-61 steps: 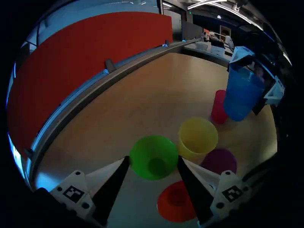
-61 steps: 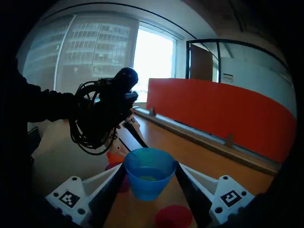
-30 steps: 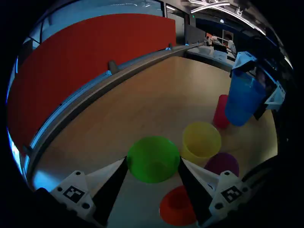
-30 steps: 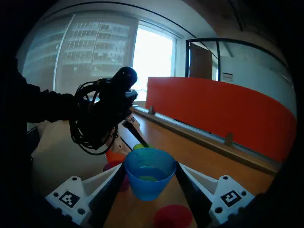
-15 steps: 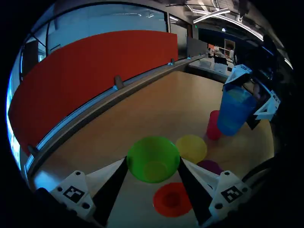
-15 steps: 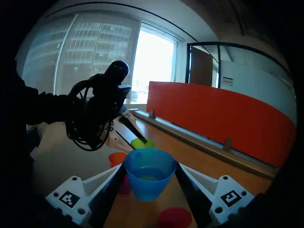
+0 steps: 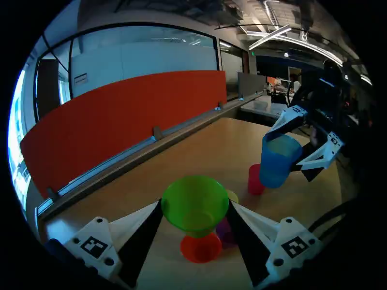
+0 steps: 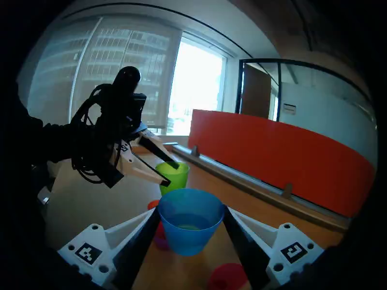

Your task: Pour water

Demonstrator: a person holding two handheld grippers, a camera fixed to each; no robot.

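Pouring risk: two cups held in the air, rims not yet together

Nearest to me, the left gripper point(image 7: 195, 202) is clamped on the green cup point(image 7: 195, 215), both fingers against its wall. The cup looks empty and hangs above the orange cup point(image 7: 200, 247) and purple cup point(image 7: 225, 231) on the table point(image 7: 208, 145). Farther off, the right gripper point(image 8: 191, 211) is closed on the blue cup point(image 8: 191, 239), which is upright with water inside and apart from the green one. I judge three hazards. Tilting the blue cup before its lip is over the green mouth would send water onto the table or the red cup point(image 7: 255, 179) standing near it. Thin plastic walls may flex and slip between the fingers. Fisheye depth may mislead my alignment.
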